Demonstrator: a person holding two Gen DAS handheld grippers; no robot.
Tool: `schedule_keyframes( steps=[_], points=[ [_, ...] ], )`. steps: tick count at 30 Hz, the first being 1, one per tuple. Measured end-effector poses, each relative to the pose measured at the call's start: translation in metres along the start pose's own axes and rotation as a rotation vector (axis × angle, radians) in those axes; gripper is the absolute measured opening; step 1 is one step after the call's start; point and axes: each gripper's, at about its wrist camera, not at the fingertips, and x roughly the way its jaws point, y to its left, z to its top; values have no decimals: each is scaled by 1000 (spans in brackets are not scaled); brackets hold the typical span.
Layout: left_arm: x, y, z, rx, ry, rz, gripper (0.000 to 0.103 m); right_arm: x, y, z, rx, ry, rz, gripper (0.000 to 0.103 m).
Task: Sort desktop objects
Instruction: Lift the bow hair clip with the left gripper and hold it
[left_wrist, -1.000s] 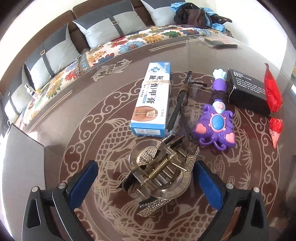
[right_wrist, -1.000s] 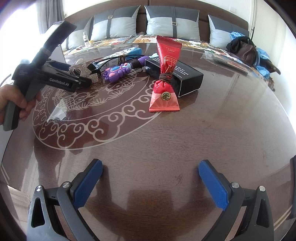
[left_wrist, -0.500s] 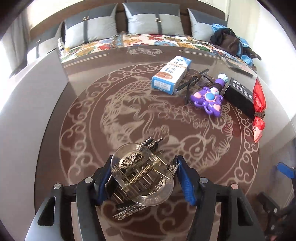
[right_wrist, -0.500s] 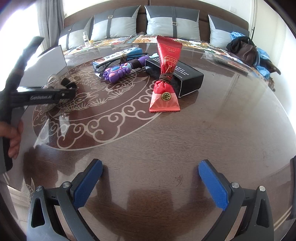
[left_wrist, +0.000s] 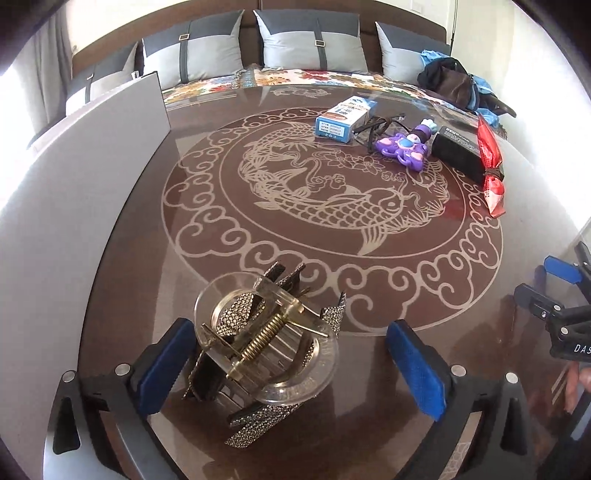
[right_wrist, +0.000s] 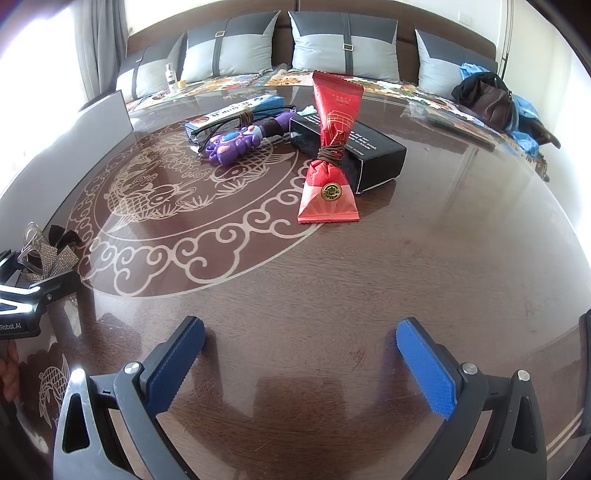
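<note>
- The round tabletop (left_wrist: 369, 332) with the fish pattern takes up basically the whole scene, and there's a sofa with grey cushions (right_wrist: 236, 48) behind it. A grey board or panel (left_wrist: 92, 166) stands along the left edge; can't tell what it's for.
- Both grippers come next. The left gripper (left_wrist: 291, 363) has just been opening and now its jaws stand wide. The hair clip sits between them, but the right pad is well clear of it, and the left pad is so close I can't tell if it touches. Looks to me like a drop-off: the clip set down near this edge, away from the rest.
- The right gripper (right_wrist: 299, 365) is spread wide too, with nothing between the pads, hovering over bare wood. My guess is it's just waiting its turn.
- The black box (right_wrist: 354, 155) sits at the far side with the red snack packet (right_wrist: 328, 162) lying over it, one end on the tabletop.
- Next to that is the blue-and-white box (left_wrist: 343, 118), and just beside it the purple butterfly toy (left_wrist: 402, 146) with a dark cord or strap (left_wrist: 373, 129) tangled between the two. That whole bunch looks like the unsorted pile.
- Smallest bit: the rhinestone hair clip (left_wrist: 266, 350), clear plastic with a brass spring, lying on its side well apart from the pile, so probably the first thing sorted out.
</note>
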Motion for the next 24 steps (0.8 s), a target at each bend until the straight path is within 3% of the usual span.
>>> schedule_keyframes(
  steps=[24],
  points=[
    [-2,0,-3,-3,-4,4,103,-1,0,0,0,0,0,103]
  ],
)
